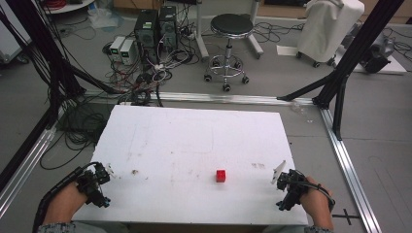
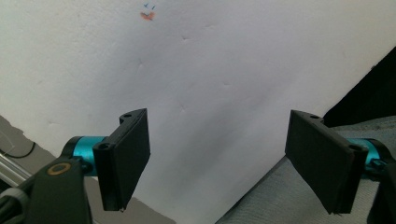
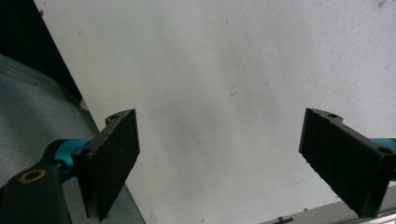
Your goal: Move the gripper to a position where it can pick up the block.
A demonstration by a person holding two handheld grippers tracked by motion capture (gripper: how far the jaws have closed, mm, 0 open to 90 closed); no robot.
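A lab: computer towers (image 1: 156, 26), tangled cables (image 1: 141, 77), black frame struts (image 1: 351, 53)

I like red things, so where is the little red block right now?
In the high view, the red block sits on the white table, near the front edge and right of the middle, closer to the right tool than the left one.

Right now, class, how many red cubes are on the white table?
1. The red cube sits on the white table, right of centre near the front edge, nearer the right tool.

One red block (image 1: 220, 175) is seen on one white table (image 1: 194, 141); two grippers, one stool (image 1: 231, 26) beyond.
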